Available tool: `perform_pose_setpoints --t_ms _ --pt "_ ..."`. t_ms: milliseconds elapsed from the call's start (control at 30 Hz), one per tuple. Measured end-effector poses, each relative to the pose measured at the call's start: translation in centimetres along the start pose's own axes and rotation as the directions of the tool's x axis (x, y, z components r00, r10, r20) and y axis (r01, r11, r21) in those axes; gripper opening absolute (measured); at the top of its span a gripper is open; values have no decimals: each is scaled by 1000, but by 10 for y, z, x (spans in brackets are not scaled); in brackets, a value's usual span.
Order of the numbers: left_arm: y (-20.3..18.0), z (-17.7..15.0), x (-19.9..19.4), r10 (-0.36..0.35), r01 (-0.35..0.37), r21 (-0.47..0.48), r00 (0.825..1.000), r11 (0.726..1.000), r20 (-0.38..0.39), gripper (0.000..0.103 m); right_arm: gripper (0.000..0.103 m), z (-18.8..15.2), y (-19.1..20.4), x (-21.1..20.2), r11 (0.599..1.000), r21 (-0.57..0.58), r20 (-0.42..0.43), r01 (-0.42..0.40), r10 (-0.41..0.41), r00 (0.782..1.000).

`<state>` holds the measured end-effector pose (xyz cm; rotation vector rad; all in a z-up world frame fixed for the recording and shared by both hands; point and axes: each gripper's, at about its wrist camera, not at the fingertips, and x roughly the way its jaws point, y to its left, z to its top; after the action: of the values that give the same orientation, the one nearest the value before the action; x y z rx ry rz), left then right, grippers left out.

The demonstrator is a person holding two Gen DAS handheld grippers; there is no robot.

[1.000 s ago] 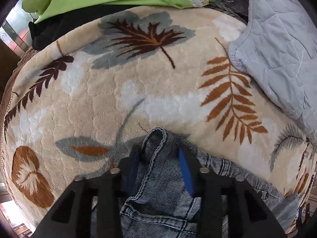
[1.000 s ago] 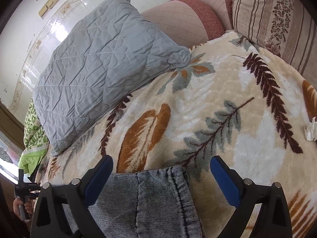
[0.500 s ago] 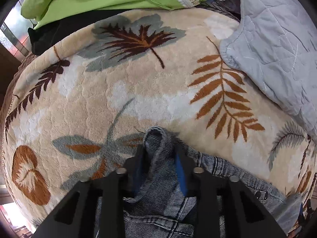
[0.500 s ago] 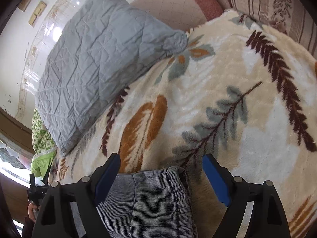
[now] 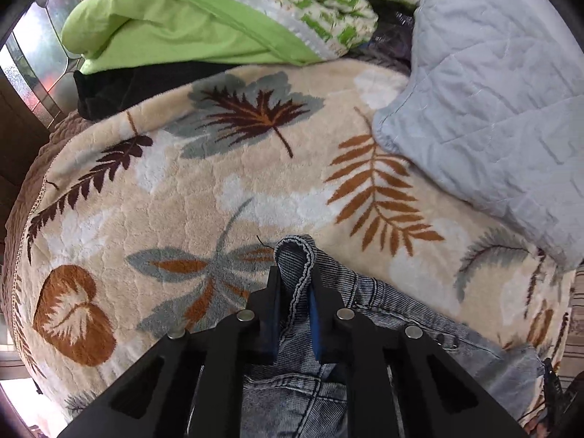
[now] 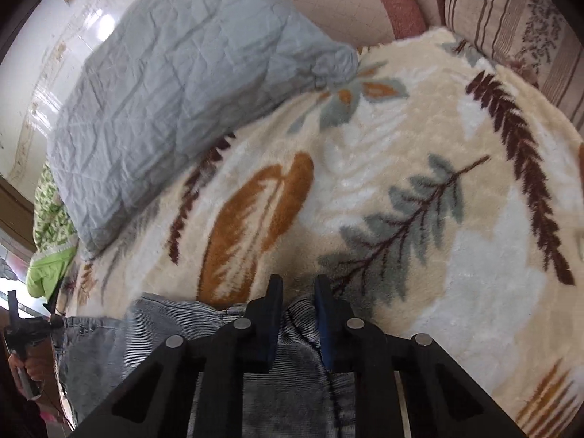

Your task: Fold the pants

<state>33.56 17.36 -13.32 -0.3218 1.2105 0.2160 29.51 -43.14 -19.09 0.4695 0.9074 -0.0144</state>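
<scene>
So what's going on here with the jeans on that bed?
A person is folding denim pants on a leaf-patterned blanket, with a handheld gripper in each hand. The left gripper pinches a raised hem; the right gripper pinches another edge. Both sets of jaws are shut on fabric. A grey pillow lies beyond.

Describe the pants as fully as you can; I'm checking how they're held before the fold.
The pants are faded blue-grey denim with fine ribbing, stitched seams and small metal rivets near the waist. They lie crumpled on the leaf-patterned blanket. The left gripper pinches a stitched edge that loops up between its fingers. The right gripper is closed on another bunched part. The pillow lies apart from them.
</scene>
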Motion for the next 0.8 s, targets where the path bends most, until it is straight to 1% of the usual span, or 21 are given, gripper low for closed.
perform_pose_setpoints --t_ms 133,200,233,333,433,500,533,567,600,633,733,800 --pt "20 -3 -45 -66 66 -2 997 998 51 13 18 -5 -1 -36 998 18 75 -52 51 996" --pt "31 -5 -64 -88 87 5 993 996 73 13 6 -9 -1 -53 996 32 107 -84 80 991" --pt "36 -5 -69 -103 103 12 992 995 76 13 4 -12 -3 -63 994 36 121 -100 95 988" --pt "49 -22 -97 -148 146 20 984 989 102 13 4 -21 -8 -93 989 50 158 -143 133 978" --pt "57 -39 -118 -183 180 43 976 983 117 13 4 -28 -13 -108 982 68 153 -174 162 975" --pt "61 -51 -131 -198 192 53 972 980 126 13 5 -35 -22 -110 979 101 162 -174 157 974" --pt "62 -55 -136 -202 195 62 971 979 128 13 9 -37 -28 -110 973 134 159 -188 166 973" --pt "62 -60 -141 -205 197 73 970 978 132 13 9 -38 -35 -105 959 187 149 -211 185 971" --pt "62 -64 -145 -208 198 83 969 977 135 13 9 -37 -40 -100 950 223 128 -218 193 973" --pt "61 -67 -148 -210 199 93 968 976 135 13 10 -34 -41 -95 950 233 113 -209 187 976" --pt "59 -70 -154 -220 207 106 966 973 135 13 12 -21 -30 -77 971 182 72 -152 141 987" --pt "59 -70 -155 -223 211 100 966 972 132 13 12 -13 -26 -58 972 174 39 -157 152 988"
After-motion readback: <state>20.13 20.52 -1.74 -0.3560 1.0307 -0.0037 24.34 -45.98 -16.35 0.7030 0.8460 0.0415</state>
